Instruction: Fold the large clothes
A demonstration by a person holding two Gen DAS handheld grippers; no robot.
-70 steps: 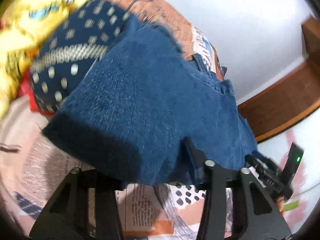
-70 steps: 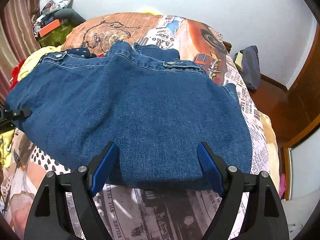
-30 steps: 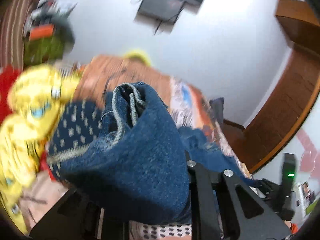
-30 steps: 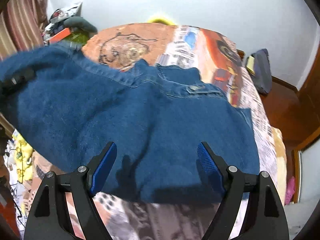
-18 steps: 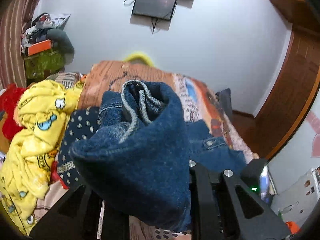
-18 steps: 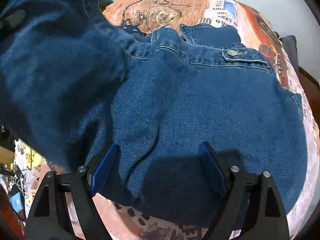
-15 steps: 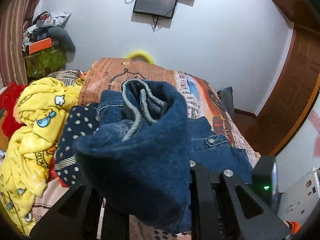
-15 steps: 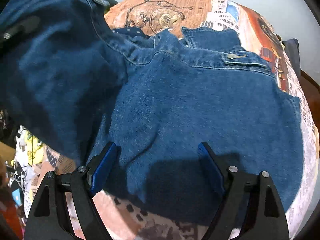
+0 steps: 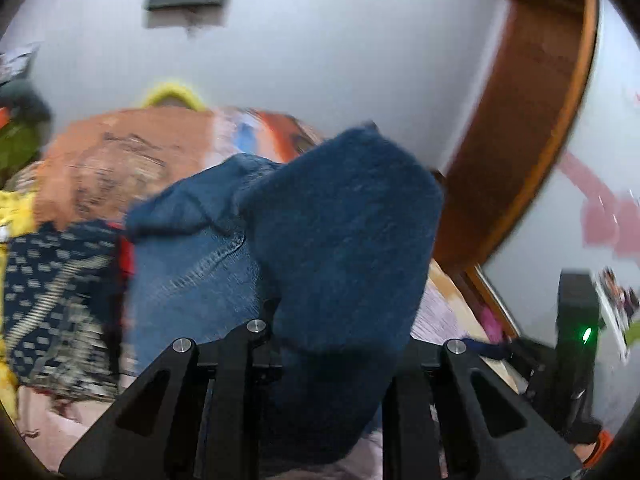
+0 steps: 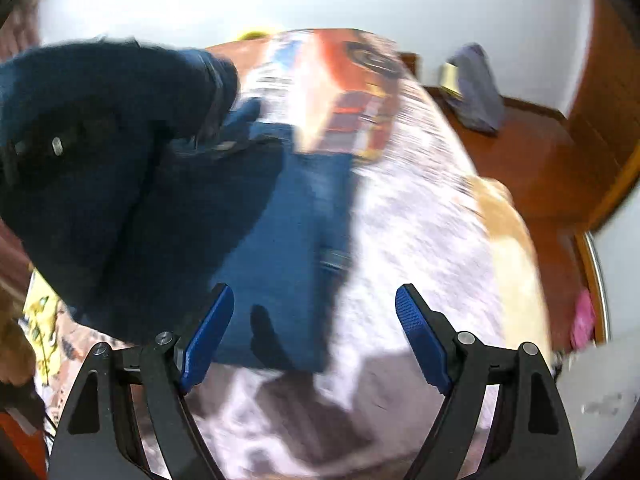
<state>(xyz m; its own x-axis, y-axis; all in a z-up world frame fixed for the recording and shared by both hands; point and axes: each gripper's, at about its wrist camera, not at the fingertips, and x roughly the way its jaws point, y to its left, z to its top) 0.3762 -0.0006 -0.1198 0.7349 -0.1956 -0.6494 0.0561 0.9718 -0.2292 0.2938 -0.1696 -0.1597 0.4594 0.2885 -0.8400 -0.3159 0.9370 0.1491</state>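
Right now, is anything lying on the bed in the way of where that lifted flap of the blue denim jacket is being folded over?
Nothing visible. The left gripper holds a bunched part of the denim jacket raised over the part lying flat. That flat denim and the printed bedsheet beside it look bare. The open right gripper hovers nearer the camera, not touching anything. Motion blur hides small items.

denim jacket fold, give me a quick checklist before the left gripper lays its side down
1. Left gripper has a grip on the denim jacket: ok, fabric bunched between its fingers.
2. Right gripper free of cloth: ok, open, nothing between its blue pads.
3. Lower layer of the jacket lies flat on the bedspread: cannot tell, motion blur.
4. Lifted side lined up with the far edge: cannot tell.
5. Patterned clothes clear of the fold: ok, off to the left.
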